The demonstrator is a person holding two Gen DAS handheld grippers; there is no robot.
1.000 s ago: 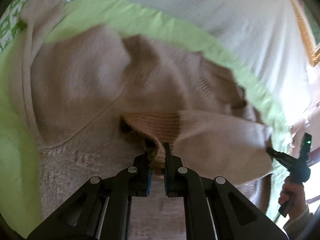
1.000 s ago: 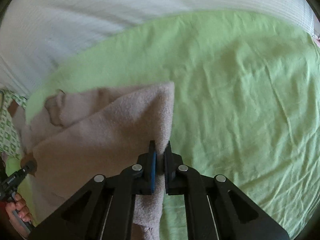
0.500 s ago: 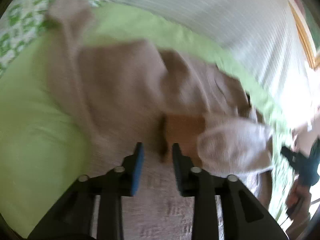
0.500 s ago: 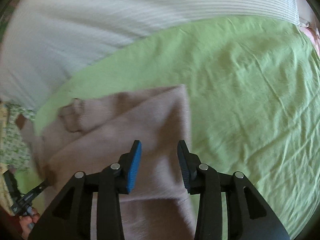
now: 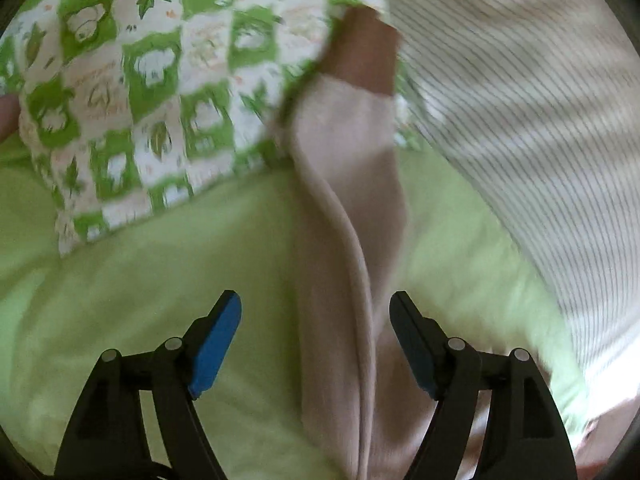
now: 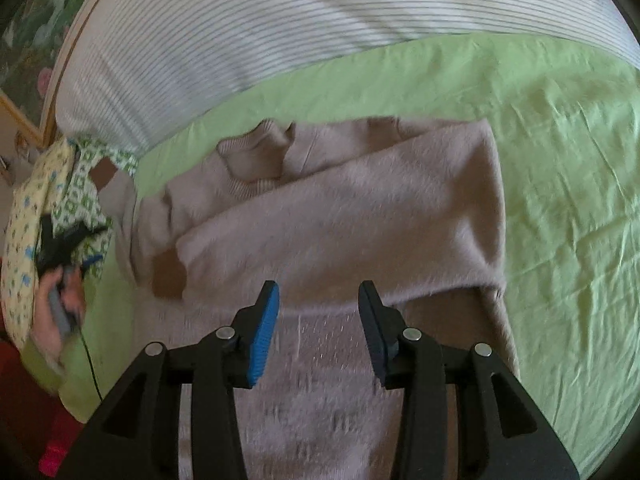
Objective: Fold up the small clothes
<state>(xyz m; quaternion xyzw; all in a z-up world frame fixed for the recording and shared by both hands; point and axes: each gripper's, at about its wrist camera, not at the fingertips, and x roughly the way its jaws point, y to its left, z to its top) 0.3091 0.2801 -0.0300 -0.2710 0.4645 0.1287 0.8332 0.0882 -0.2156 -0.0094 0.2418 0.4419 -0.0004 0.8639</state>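
A fuzzy beige sweater (image 6: pixel 340 216) lies on the green sheet (image 6: pixel 560 160), one sleeve folded across its body with the brown cuff (image 6: pixel 168 276) at the left. My right gripper (image 6: pixel 318 308) is open and empty just above the sweater's lower body. My left gripper (image 5: pixel 316 320) is open and empty, its jaws on either side of the other beige sleeve (image 5: pixel 344 216), which stretches out on the sheet to its brown cuff (image 5: pixel 364 56). The left gripper also shows in the right wrist view (image 6: pixel 68 240), held by a hand.
A green and white patterned cloth (image 5: pixel 120 92) lies by the sleeve's cuff. A striped white cover (image 6: pixel 280 20) lies along the far side of the sheet. The sheet (image 5: pixel 120 280) spreads left of the sleeve.
Both grippers opened and let go of the sweater. The left gripper swung left to the stretched-out sleeve. The right gripper drew back over the sweater's body.
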